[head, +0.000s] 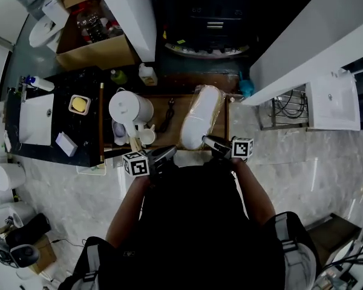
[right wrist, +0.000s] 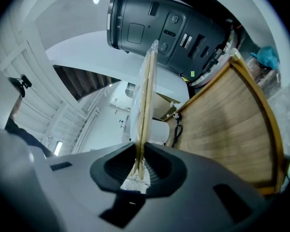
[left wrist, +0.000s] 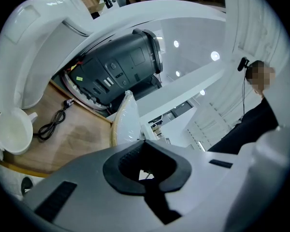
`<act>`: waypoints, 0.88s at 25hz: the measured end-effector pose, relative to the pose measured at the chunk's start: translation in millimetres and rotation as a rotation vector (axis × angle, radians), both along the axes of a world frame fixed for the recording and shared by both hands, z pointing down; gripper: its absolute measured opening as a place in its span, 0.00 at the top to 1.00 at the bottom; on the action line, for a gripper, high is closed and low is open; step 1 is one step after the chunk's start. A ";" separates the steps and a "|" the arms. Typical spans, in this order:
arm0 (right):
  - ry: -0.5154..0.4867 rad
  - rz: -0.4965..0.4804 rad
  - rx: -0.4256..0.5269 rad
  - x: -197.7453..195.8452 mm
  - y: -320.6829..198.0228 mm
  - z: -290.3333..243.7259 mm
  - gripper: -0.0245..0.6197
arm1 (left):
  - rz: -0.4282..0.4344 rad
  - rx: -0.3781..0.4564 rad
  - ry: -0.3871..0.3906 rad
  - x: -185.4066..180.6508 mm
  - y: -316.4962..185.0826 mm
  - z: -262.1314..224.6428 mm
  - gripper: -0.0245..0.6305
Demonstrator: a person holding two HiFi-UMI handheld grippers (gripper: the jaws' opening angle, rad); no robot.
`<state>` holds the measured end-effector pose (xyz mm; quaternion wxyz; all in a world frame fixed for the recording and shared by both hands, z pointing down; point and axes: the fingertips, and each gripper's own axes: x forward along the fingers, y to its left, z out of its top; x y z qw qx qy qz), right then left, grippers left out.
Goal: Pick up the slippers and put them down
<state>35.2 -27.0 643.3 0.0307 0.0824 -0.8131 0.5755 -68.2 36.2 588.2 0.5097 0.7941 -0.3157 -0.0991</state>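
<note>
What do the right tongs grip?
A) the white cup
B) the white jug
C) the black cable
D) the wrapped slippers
D: in the right gripper view the right tongs are closed on the thin edge of the wrapped slippers.

Wooden tabletop (head: 159, 106) carries a white kettle (head: 128, 107), a white cup (head: 147, 136) just beside it, and a black cable (head: 167, 121). Small bottle (head: 147, 75) beyond. Cardboard box (head: 94, 52) at upper left.

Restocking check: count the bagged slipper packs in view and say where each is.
1. The slipper pack stretches over the wooden tray, its near end clamped in the right gripper. More may be hidden behind the kettle.
</note>
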 end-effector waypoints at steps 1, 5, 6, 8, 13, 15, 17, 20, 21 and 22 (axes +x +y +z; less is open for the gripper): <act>-0.004 0.006 0.003 0.4 0.4 -0.3 0.86 | 0.008 0.000 0.000 -0.1 -0.8 0.1 0.94; -0.012 0.032 0.009 1.8 2.7 -8.0 0.86 | 0.042 0.001 0.001 0.8 -2.3 1.6 0.94; -0.014 0.038 0.012 3.2 3.4 -8.4 0.86 | 0.050 0.001 0.000 0.9 -2.7 2.0 0.94; -0.024 0.054 0.015 5.8 4.3 -11.8 0.86 | 0.066 0.001 -0.005 1.0 -3.8 2.5 0.94; -0.025 0.084 0.020 10.7 8.4 -22.4 0.86 | 0.102 0.001 -0.006 1.2 -6.1 2.8 0.94; -0.035 0.095 0.024 11.4 11.4 -27.6 0.86 | 0.116 0.002 -0.002 1.9 -6.7 2.8 0.94; -0.050 0.105 0.026 12.2 15.0 -31.5 0.86 | 0.130 0.003 0.000 2.8 -6.5 3.0 0.94; -0.050 0.115 0.035 13.6 20.7 -35.4 0.86 | 0.151 0.005 0.000 4.6 -5.2 4.5 0.94; -0.048 0.119 0.039 13.6 22.4 -36.9 0.86 | 0.157 0.005 0.001 4.9 -5.0 4.7 0.94; -0.049 0.122 0.042 13.6 24.0 -38.2 0.86 | 0.163 0.006 0.003 5.1 -5.0 4.5 0.94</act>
